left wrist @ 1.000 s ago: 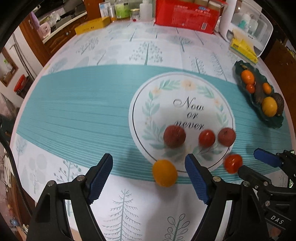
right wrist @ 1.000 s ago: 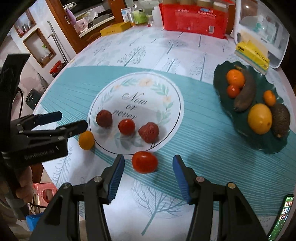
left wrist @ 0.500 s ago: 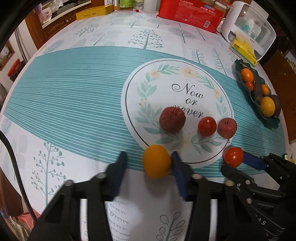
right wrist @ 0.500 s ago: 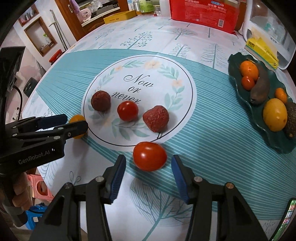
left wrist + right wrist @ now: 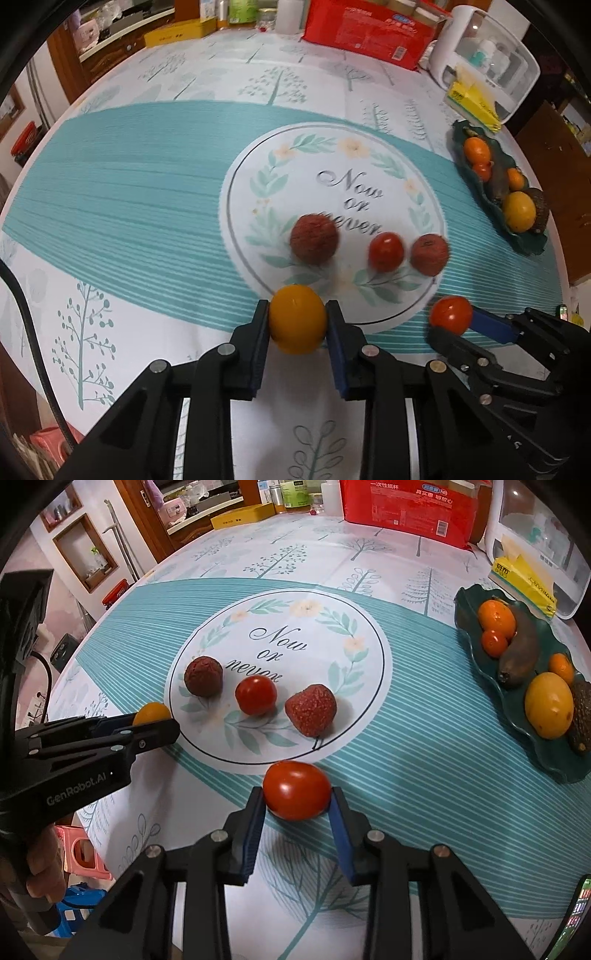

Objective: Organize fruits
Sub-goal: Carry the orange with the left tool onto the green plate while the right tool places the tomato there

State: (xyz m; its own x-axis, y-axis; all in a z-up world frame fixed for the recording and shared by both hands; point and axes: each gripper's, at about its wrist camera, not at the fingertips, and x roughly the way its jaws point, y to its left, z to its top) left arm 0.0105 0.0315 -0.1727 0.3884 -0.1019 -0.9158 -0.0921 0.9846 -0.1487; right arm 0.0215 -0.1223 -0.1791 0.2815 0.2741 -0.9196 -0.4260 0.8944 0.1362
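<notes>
Left wrist view: left gripper [image 5: 297, 325] clamped on the orange fruit [image 5: 297, 323], pads pressed to both its sides, near the front edge of the table [image 5: 110, 206], just outside the printed circle. Ahead inside the circle, a dark brown fruit [image 5: 314, 239], a small tomato [image 5: 386, 252] and a reddish rough fruit [image 5: 430, 254] in a loose row. Far off by the right edge, the green dish [image 5: 526, 242], already holding several fruits. Off to the right, the right gripper [image 5: 452, 325] shut on a tomato [image 5: 450, 314]. Right wrist view: right gripper [image 5: 297, 803] closed around the tomato [image 5: 297, 789], also near the front edge; dish [image 5: 554, 764] ahead and to the right, long axis running roughly front to back along that edge. Clearly nearer the dish than the left gripper [image 5: 157, 725], seen at the left with the orange fruit [image 5: 151, 713]. Striped cloth between tomato and dish bare, so an open path, probably; free room in the dish mostly at its near end. Cannot tell whether either fruit was lifted off the cloth.
</notes>
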